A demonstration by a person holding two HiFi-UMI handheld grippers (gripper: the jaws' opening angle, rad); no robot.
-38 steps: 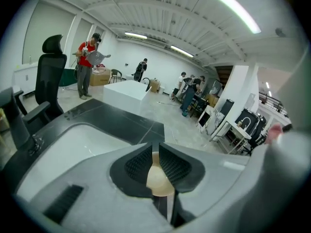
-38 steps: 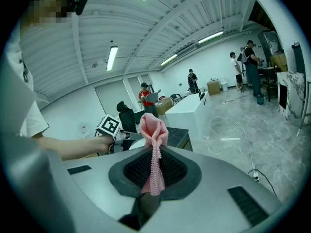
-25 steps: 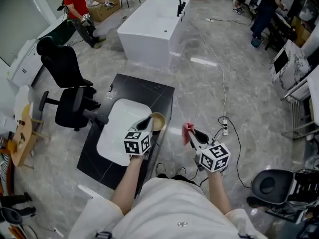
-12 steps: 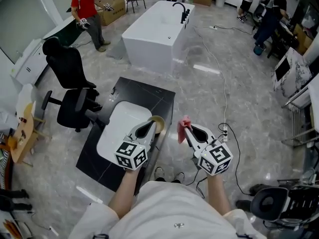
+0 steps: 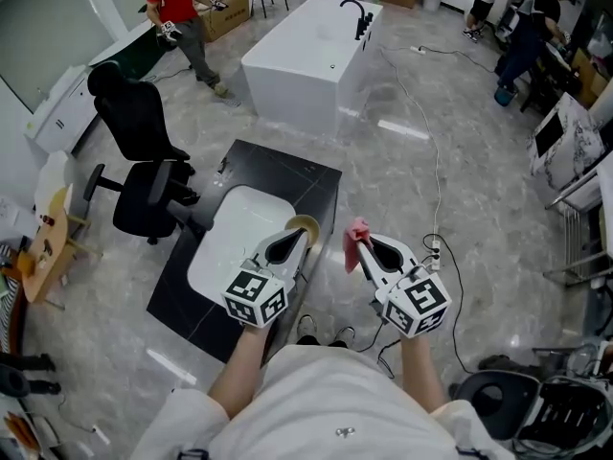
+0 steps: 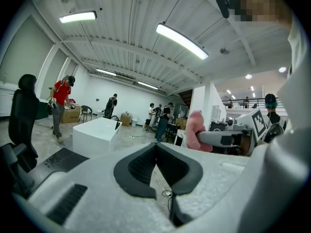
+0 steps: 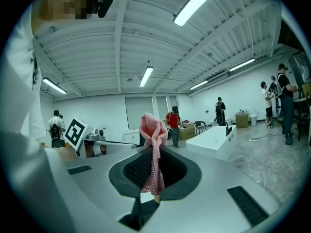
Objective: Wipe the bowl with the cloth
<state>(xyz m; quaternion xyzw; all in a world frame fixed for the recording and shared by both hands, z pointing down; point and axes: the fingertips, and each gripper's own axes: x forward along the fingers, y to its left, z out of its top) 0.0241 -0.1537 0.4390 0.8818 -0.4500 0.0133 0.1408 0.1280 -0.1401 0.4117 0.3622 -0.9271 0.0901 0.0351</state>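
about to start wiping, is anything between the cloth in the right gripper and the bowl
Nothing visible lies between the cloth, pinched in the right gripper, and the bowl. The left gripper, shut and empty, overlaps the bowl's left side in the head view, so that side may be crowded.

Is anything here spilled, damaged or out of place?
Nothing stands out. The pink cloth is pinched, bunched, in the right gripper. The left gripper is shut. The bowl looks upright and whole beside the sink.
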